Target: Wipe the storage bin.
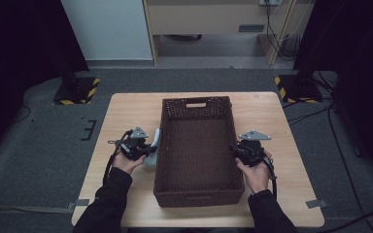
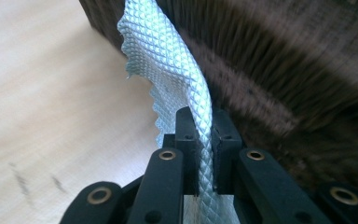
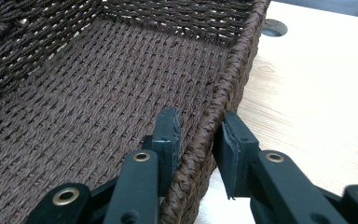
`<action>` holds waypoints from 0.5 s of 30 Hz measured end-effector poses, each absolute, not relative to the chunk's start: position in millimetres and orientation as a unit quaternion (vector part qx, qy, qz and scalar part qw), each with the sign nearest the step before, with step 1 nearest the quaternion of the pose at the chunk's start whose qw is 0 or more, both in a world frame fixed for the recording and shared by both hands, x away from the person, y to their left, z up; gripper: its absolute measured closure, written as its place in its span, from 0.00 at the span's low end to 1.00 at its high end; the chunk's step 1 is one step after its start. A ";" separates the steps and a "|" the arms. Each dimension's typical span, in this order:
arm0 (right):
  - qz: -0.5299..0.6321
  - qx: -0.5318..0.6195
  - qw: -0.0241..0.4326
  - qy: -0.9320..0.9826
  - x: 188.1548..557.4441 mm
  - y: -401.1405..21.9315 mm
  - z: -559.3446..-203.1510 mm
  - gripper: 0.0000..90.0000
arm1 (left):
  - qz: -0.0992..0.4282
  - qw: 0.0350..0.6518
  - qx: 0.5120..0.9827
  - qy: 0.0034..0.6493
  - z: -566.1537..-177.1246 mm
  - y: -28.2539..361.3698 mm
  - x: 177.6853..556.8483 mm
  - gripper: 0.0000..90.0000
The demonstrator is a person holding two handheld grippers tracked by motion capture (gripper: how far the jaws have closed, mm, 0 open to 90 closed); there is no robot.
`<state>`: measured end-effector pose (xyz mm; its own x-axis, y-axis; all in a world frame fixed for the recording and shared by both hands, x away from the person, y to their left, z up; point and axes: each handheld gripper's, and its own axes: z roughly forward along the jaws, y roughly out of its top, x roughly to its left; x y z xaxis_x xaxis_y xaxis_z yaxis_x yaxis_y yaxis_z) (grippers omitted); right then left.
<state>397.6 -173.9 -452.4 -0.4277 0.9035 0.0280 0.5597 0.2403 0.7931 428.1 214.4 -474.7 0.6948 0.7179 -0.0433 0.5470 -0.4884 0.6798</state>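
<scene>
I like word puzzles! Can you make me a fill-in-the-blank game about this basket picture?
1. The left gripper is shut on a pale ____.
2. The right gripper's jaws straddle the basket's ____.
3. The basket stands on a ____ table.

Missing words: cloth; rim; wooden

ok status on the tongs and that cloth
Left tongs shut on pale blue waffle-textured cloth. Right tongs straddle dark brown woven basket rim. Nothing blocking.

- The pale cloth [image 2: 177, 79] is cut off at the top and bottom edges in the left gripper view.
- The basket [image 2: 279, 79] wall beside it is blurred there.
- Its weave is too small to tell in the high view.
</scene>
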 end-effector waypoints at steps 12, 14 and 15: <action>0.380 0.494 0.235 0.746 400.5 -174.0 -453.1 0.79 | 0.145 0.390 0.836 0.357 -444.9 221.8 420.3 0.92; 0.382 0.496 0.235 0.744 401.4 -174.5 -453.4 0.79 | 0.151 0.401 0.833 0.351 -435.9 223.8 417.6 0.92; 0.382 0.496 0.235 0.744 401.4 -174.5 -453.4 0.79 | 0.152 0.402 0.833 0.349 -433.8 224.0 416.8 0.92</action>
<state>401.4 -174.5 -453.4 -0.3979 0.9170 0.0285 0.5580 0.2172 0.8009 416.8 224.0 -433.8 0.7097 0.7039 -0.0283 0.4596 -0.4323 0.7759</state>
